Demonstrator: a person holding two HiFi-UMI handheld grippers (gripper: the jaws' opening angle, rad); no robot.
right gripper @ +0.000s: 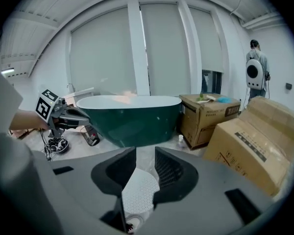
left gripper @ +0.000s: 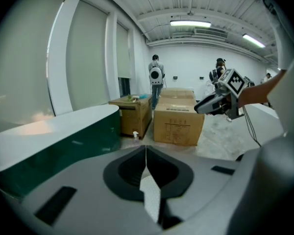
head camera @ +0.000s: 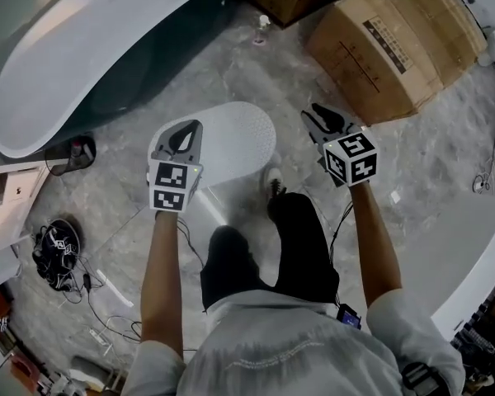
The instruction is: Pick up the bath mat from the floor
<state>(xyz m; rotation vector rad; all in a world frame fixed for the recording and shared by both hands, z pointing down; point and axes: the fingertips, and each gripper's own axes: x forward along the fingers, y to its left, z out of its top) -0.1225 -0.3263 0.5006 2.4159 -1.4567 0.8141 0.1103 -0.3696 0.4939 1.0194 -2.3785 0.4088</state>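
A white oval bath mat (head camera: 235,139) lies flat on the grey stone floor, just ahead of the person's feet. My left gripper (head camera: 184,134) hangs in the air above the mat's left end. In the left gripper view its jaws (left gripper: 146,153) meet in a thin line with nothing between them. My right gripper (head camera: 320,120) is held to the right of the mat, above bare floor. Its jaws (right gripper: 145,160) stand apart, and the dotted mat (right gripper: 139,195) shows far below through the gap. Neither gripper touches the mat.
A dark green bathtub (head camera: 82,56) with a white rim fills the upper left. Cardboard boxes (head camera: 396,40) stand at the upper right, with a small spray bottle (head camera: 262,28) beside them. Cables and a dark bundle (head camera: 58,242) lie at left. A white counter (head camera: 470,262) stands at right.
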